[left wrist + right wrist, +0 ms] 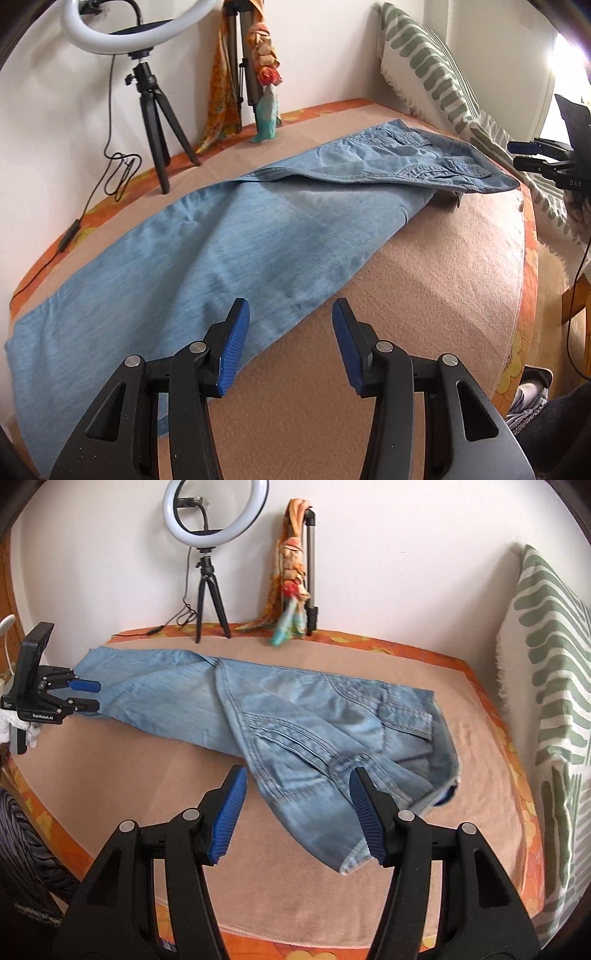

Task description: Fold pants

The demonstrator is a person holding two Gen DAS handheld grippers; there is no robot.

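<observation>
The pants [258,716], light blue denim, lay lengthwise across a pinkish blanket [110,775] on a bed with an orange flowered sheet [491,709]. One leg was folded over the other; the waist end lay toward the striped pillow [546,672], the hems toward the opposite side. The left gripper [290,314] stood with its jaws wide apart, holding nothing, above the near edge of the leg section. The right gripper [297,779] was likewise spread wide and empty, just over the waist portion. A ring light [214,513] on a tripod stood against the wall behind the bed.
</observation>
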